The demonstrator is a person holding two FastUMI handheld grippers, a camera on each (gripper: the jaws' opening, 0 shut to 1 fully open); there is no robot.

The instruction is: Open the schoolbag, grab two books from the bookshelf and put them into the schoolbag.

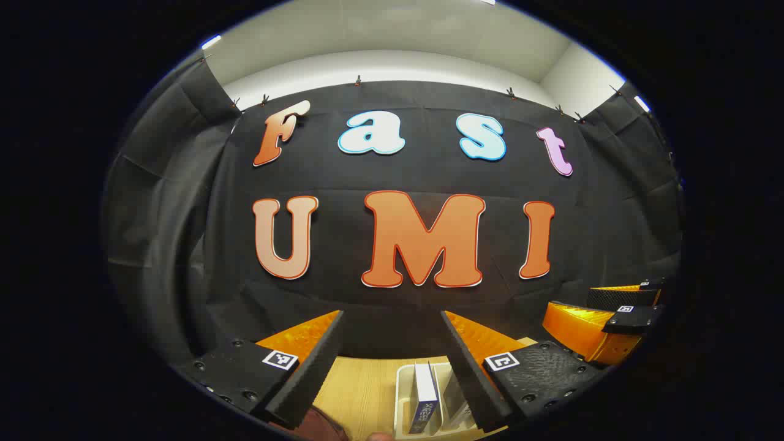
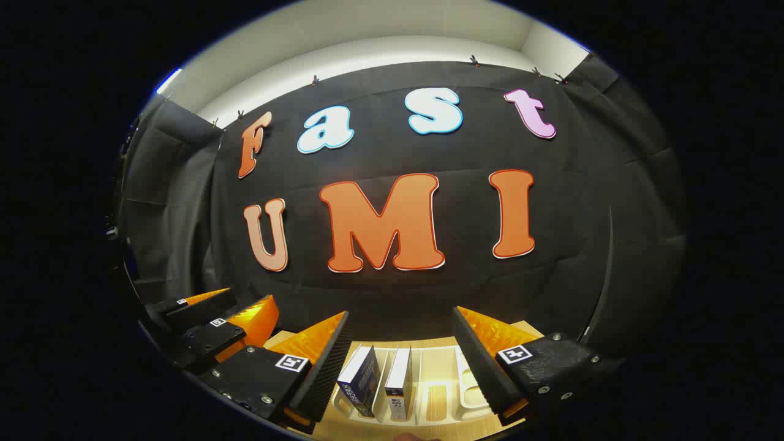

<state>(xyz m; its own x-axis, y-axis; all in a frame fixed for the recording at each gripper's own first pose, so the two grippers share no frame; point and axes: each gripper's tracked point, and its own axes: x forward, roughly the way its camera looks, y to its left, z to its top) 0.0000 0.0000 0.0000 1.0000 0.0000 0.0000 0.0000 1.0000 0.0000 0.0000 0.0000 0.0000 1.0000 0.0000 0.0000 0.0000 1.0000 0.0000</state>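
Left gripper [image 1: 392,361] and right gripper [image 2: 401,361] hovering, jaws wide, gripping nothing, above white slotted plastic bookshelf [image 2: 438,352] holding two upright blue-and-white books [image 2: 361,380] on light wooden surface [image 1: 361,386].

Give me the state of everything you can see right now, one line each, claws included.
Left claw: open, holding nothing, raised above the table.
Right claw: open, holding nothing, raised above the rack.
Blue book: standing in the rack, leaning left.
White book: standing upright in the next slot.
Book rack: on the wooden table, right-hand slots empty.
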